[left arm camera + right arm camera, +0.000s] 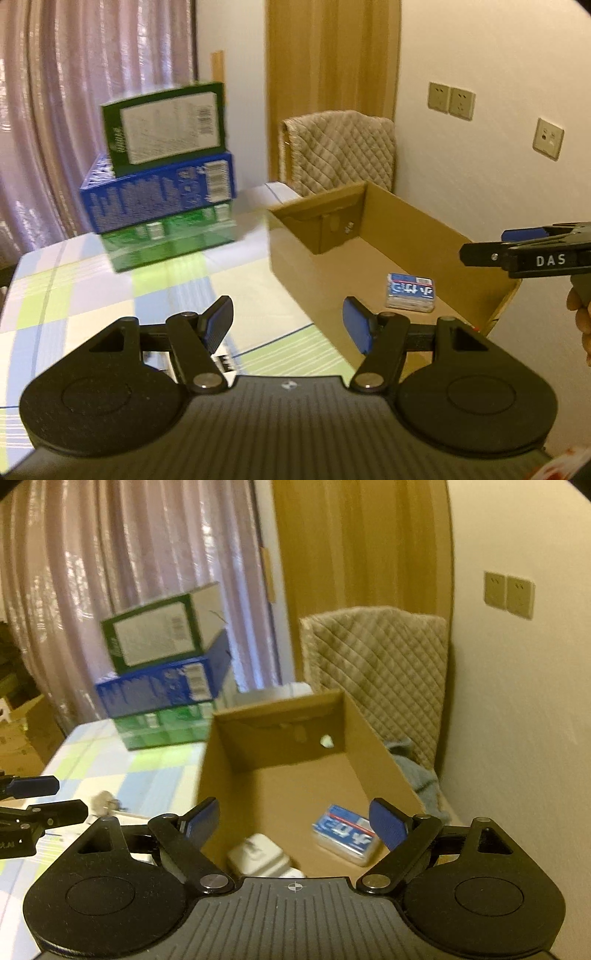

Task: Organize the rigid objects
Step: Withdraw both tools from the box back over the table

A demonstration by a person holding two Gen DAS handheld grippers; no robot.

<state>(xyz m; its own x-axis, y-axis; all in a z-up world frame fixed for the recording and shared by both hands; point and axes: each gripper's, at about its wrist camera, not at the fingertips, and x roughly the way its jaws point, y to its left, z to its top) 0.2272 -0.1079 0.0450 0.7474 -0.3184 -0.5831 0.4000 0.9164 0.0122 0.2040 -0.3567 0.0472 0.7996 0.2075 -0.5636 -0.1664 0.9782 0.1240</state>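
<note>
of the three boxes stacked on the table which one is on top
The dark green box with the large white label is on top. It sits on the blue box, which rests on the bright green box at the bottom, against the tablecloth.

Brown cardboard box (332, 266), blue-white packet (410, 292), green, blue boxes (162, 173), checked tablecloth (92, 295)

free: cardboard box (376, 753) open-topped | blocked: stacked boxes (159, 192) far left; chair (340, 155) behind
</note>
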